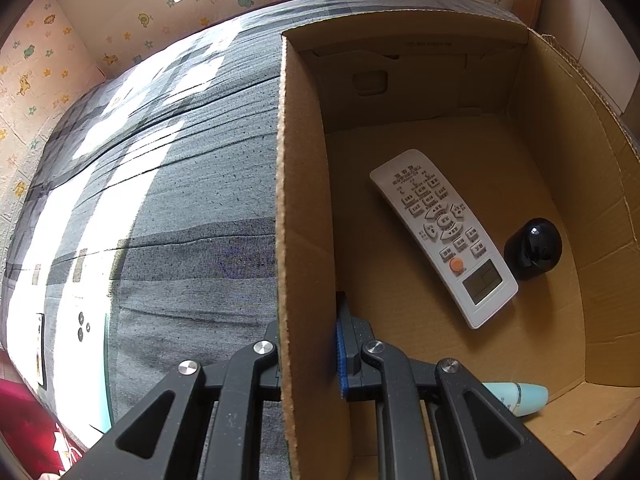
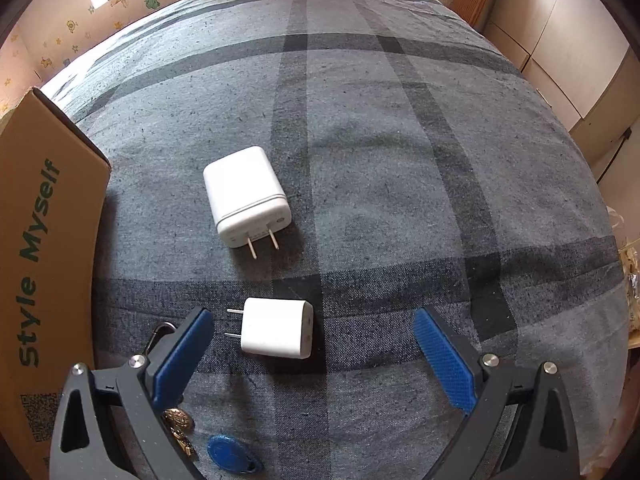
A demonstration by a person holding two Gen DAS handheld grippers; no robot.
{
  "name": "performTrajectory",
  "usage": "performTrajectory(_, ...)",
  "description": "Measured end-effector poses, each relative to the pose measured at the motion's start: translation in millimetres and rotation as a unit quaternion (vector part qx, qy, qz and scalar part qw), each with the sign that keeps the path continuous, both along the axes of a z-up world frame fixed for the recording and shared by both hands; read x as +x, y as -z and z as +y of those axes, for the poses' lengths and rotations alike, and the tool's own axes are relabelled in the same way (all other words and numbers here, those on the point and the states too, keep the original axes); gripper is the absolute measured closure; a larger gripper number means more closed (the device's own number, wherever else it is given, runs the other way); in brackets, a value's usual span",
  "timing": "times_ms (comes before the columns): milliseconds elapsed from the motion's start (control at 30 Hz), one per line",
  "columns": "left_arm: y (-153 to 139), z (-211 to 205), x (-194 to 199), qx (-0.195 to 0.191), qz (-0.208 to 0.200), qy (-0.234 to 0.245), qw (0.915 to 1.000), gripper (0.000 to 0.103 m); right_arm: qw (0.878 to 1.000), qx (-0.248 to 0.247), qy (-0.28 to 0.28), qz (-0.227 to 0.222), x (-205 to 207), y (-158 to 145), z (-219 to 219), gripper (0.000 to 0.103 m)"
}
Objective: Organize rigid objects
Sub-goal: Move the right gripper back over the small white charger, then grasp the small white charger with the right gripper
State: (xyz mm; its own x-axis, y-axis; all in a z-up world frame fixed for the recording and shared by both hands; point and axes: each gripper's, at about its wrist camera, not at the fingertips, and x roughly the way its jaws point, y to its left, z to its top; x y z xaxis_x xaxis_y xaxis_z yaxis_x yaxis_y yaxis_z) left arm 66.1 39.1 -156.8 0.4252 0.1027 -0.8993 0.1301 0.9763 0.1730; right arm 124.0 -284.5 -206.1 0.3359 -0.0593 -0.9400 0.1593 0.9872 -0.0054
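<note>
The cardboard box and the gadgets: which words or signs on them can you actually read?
"Style Myself": green print on the cardboard box side.
QR code: below it, not readable.
Remote control: button labels too small to read.
Far inner box wall print: blurred.
Large charger markings: illegible.

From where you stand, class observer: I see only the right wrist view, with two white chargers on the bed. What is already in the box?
Observer: A white remote control lies flat on the box floor.
Operator: Anything beside it?
Observer: A black round object sits to its right, apart from it.
Operator: Where is the left gripper?
Observer: The left gripper is clamped on the cardboard box wall, one finger inside, one outside.
Operator: Anything else inside?
Observer: A pale blue tube lies at the near corner.
</note>
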Motion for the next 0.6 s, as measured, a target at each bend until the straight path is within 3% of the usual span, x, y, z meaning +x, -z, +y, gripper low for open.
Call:
performTrajectory(200,0,0,0,-0.003,0.001,-0.001,1.0000,0.089,1.000,0.014,-0.005,0.001,0,1,4,0.018)
performTrajectory(300,0,0,1,-0.003,0.002,-0.001,1.0000,0.089,1.000,0.018,-0.012,0.003,-1,1,9,0.038)
performTrajectory(333,0,1,1,-0.003,0.003,-0.001,1.0000,0.089,1.000,0.019,-0.013,0.002,-1,0,11,0.054)
performTrajectory(400,1,1,2,-0.002,0.003,-0.001,1.0000,0.089,1.000,0.014,-0.012,-0.001,-3,-3,14,0.056)
performTrajectory(467,0,2,2,-0.005,0.003,-0.001,1.0000,0.089,1.000,0.014,-0.012,-0.003,-3,-6,15,0.066)
performTrajectory(600,1,1,1,0.000,0.002,0.000,1.0000,0.089,1.000,0.015,-0.015,-0.002,-4,-12,18,0.067)
